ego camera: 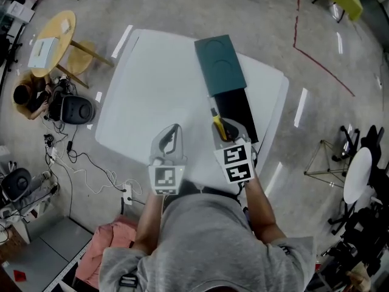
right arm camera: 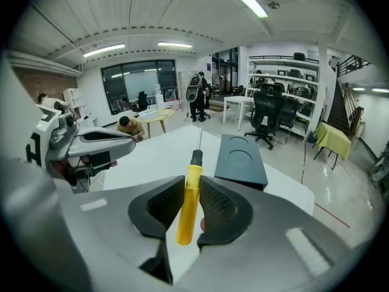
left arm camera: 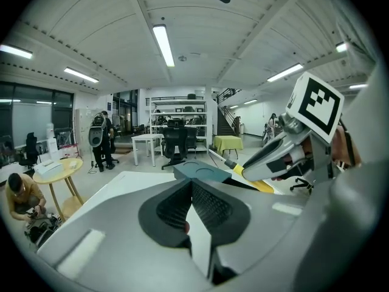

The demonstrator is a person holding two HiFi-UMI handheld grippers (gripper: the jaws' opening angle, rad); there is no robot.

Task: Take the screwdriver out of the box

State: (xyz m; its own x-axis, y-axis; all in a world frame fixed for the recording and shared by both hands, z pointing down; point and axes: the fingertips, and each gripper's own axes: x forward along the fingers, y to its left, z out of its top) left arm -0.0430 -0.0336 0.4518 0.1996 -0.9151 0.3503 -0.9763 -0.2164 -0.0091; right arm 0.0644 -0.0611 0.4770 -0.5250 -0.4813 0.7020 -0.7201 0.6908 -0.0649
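Right gripper (right arm camera: 193, 192): jaws closed partway on the yellow handle of the screwdriver (right arm camera: 188, 215), shaft pointing to 12 o'clock, white table (right arm camera: 159, 154) behind it. From the head view, the tool sits in my gripper at the 9 o'clock edge of the open black box (ego camera: 238, 111), with the teal lid (ego camera: 220, 64) at 12.

Left gripper (left arm camera: 189, 188): jaws together, nothing between them, idle at 9 o'clock of the right.

Judgement: pick-up done and the tool looks clear of the box. Left to do: carry it off and set it down.
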